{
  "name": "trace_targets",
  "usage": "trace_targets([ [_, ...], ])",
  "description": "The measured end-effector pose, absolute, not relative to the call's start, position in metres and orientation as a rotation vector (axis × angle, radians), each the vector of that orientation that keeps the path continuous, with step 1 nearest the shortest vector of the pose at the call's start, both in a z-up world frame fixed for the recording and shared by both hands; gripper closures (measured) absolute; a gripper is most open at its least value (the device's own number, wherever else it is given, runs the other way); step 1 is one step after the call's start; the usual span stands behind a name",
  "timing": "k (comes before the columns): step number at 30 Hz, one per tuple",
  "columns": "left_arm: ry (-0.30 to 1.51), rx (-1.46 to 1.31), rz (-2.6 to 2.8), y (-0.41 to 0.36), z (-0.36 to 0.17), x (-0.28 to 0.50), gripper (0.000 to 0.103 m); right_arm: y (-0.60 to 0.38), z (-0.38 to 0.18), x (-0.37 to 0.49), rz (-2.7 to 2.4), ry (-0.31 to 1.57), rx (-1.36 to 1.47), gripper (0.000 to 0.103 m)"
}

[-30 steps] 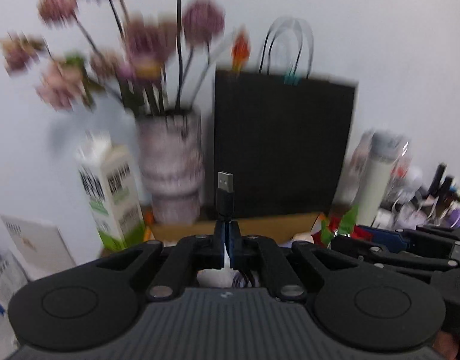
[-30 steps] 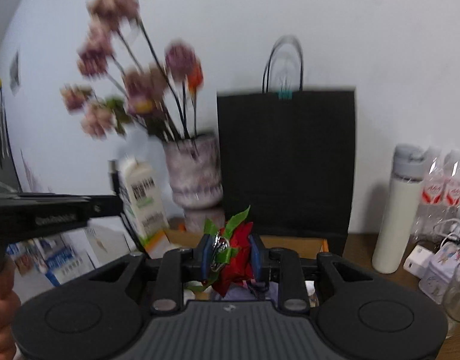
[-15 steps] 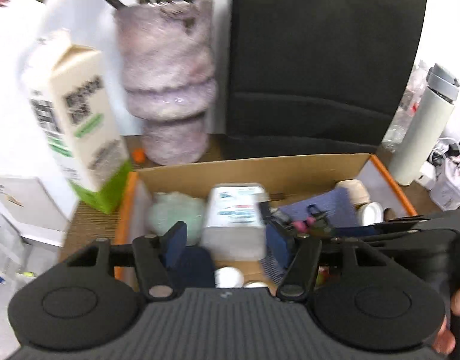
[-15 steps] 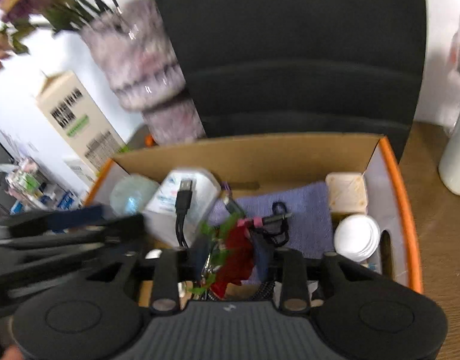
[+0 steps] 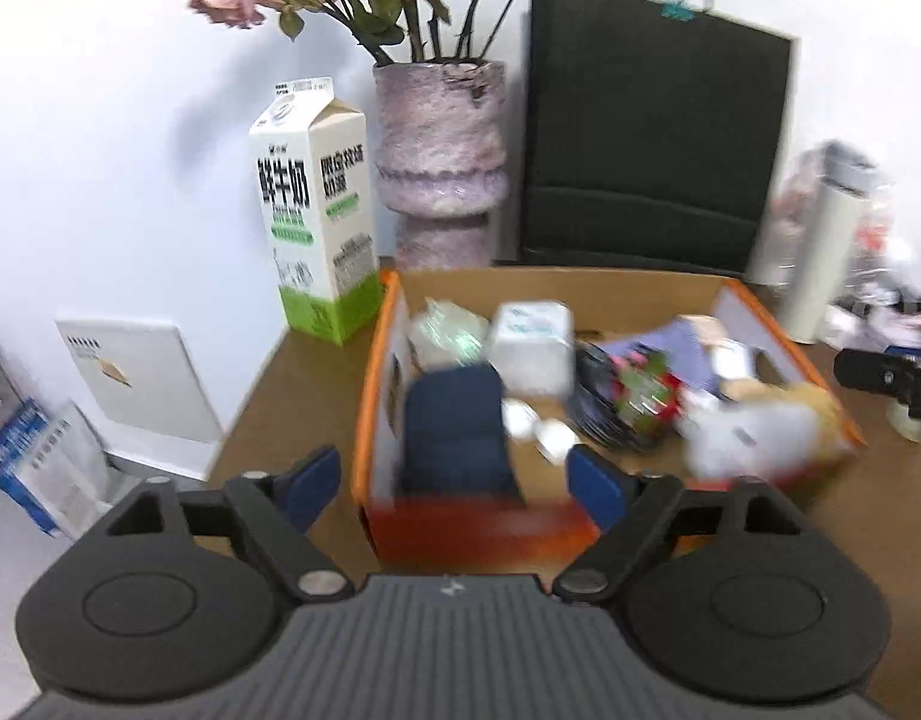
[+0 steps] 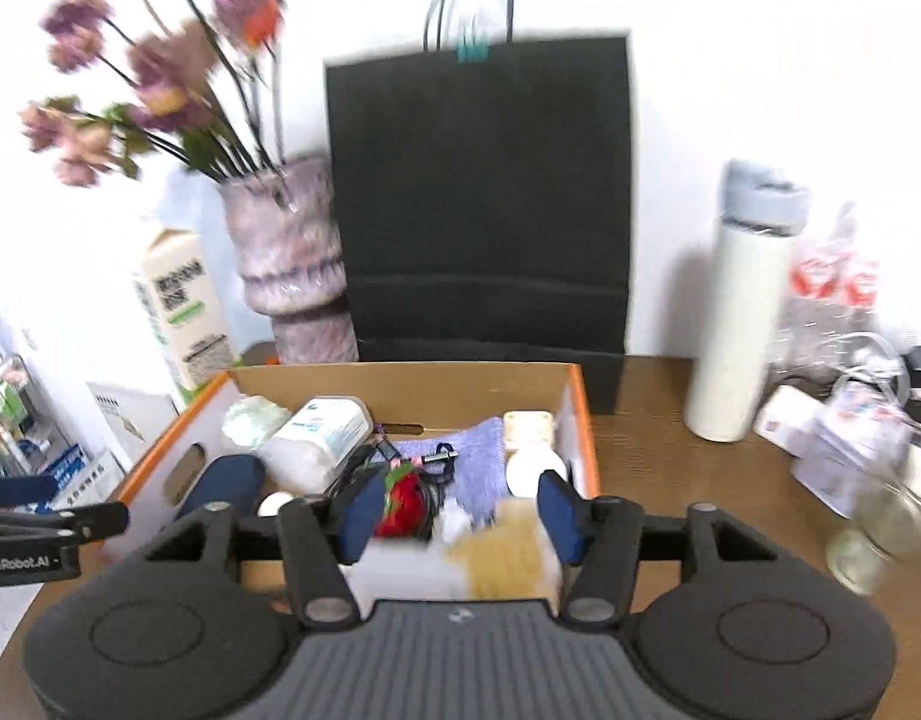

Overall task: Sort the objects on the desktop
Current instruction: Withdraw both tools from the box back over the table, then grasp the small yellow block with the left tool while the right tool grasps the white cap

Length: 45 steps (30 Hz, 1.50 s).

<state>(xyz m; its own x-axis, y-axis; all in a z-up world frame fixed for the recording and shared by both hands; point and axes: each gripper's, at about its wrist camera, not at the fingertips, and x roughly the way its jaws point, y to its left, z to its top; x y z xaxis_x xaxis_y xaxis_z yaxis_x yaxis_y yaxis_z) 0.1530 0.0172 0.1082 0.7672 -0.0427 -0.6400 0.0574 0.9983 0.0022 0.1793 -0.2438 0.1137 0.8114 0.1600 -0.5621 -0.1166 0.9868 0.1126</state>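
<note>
An open cardboard box with orange edges (image 5: 373, 354) (image 6: 586, 420) stands on the wooden desk. In it lie a dark blue case (image 5: 457, 420), a white packet (image 5: 532, 345), a black USB cable (image 6: 364, 462), a red and green ornament (image 5: 646, 396) (image 6: 403, 495), a purple cloth (image 6: 478, 462) and small white items. My left gripper (image 5: 457, 489) is open and empty, just in front of the box's near wall. My right gripper (image 6: 460, 507) is open and empty over the box's near end.
A milk carton (image 5: 316, 228), a purple vase of flowers (image 5: 439, 162) and a black paper bag (image 5: 652, 144) stand behind the box. A white flask (image 6: 742, 312), plastic bags and a glass jar (image 6: 880, 528) are at the right. The desk's left edge (image 5: 250, 384) drops off.
My left gripper let go of the USB cable and my right let go of the red ornament; both lie in the box. Both grippers opened and drew back.
</note>
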Motion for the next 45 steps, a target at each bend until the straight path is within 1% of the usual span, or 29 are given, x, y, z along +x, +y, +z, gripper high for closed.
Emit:
trace_targets([
  [1, 0.689, 0.02, -0.073, 0.015, 0.103, 0.135, 0.009, -0.248, 0.114, 0.157, 0.149, 0.583, 0.073, 0.044],
  [4, 0.673, 0.04, -0.088, 0.008, 0.083, 0.083, 0.009, -0.253, 0.101, 0.093, 0.14, 0.528, 0.048, 0.04],
  [6, 0.668, 0.047, -0.081, 0.003, 0.072, 0.053, 0.009, -0.255, 0.083, 0.052, 0.129, 0.511, 0.027, 0.035],
  [11, 0.696, 0.013, -0.045, -0.002, 0.046, -0.013, 0.009, -0.251, 0.039, -0.018, 0.129, 0.56, 0.052, 0.035],
  [15, 0.704, 0.042, -0.033, -0.003, 0.03, -0.066, 0.011, -0.244, 0.026, -0.063, 0.145, 0.564, 0.066, 0.035],
  [20, 0.667, 0.051, -0.041, 0.003, 0.034, -0.116, 0.011, -0.227, 0.022, -0.128, 0.153, 0.505, 0.059, 0.035],
  [25, 0.606, 0.057, -0.02, 0.004, 0.049, -0.123, 0.009, -0.217, 0.02, -0.167, 0.153, 0.464, 0.014, 0.035],
  [30, 0.639, 0.054, -0.04, -0.003, 0.04, -0.112, 0.009, -0.221, 0.019, -0.16, 0.129, 0.486, 0.008, 0.035],
  [33, 0.658, 0.054, -0.064, -0.005, 0.037, -0.092, 0.009, -0.228, 0.023, -0.146, 0.125, 0.492, 0.014, 0.035],
  [35, 0.671, 0.049, -0.095, -0.005, 0.039, -0.07, 0.012, -0.235, 0.028, -0.127, 0.129, 0.495, 0.031, 0.035],
  [39, 0.692, 0.045, -0.17, -0.006, 0.049, -0.009, 0.02, -0.244, 0.038, -0.07, 0.167, 0.534, 0.055, 0.035],
  [45, 0.685, 0.149, -0.22, -0.037, 0.039, 0.084, 0.021, -0.235, 0.026, 0.057, 0.176, 0.641, 0.045, 0.038],
])
